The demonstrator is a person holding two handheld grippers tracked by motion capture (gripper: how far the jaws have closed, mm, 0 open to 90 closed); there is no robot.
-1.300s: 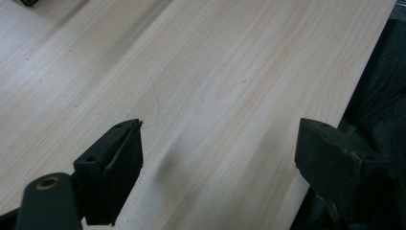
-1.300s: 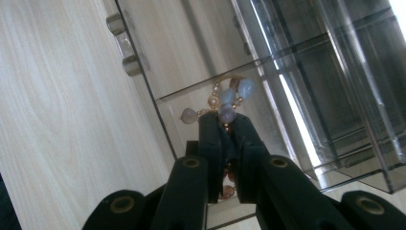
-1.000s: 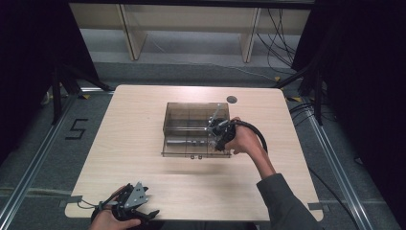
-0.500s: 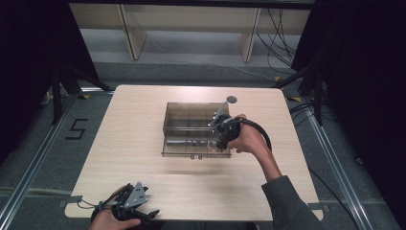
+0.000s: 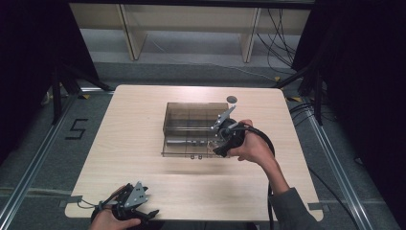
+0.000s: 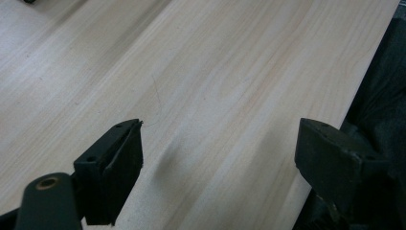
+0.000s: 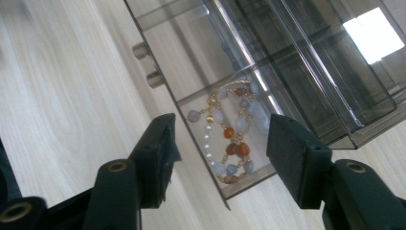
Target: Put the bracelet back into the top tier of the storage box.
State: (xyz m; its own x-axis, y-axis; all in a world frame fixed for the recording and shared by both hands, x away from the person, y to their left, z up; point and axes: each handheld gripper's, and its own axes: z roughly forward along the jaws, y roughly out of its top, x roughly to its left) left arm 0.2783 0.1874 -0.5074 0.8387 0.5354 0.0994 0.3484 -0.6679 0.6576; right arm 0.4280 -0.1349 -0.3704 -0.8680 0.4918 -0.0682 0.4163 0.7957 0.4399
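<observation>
With its jaws apart above the beaded bracelet (image 7: pixel 230 132) in the clear box's (image 5: pixel 194 127) near corner compartment, the right gripper (image 7: pixel 220 143) risks striking the compartment wall, while the left gripper (image 6: pixel 218 158), also parted, idles well short of the box.

Left gripper (image 5: pixel 130 207) held low at near left, jaws spread wide, right gripper (image 5: pixel 224 135) reached forward right of centre, jaws parted.
</observation>
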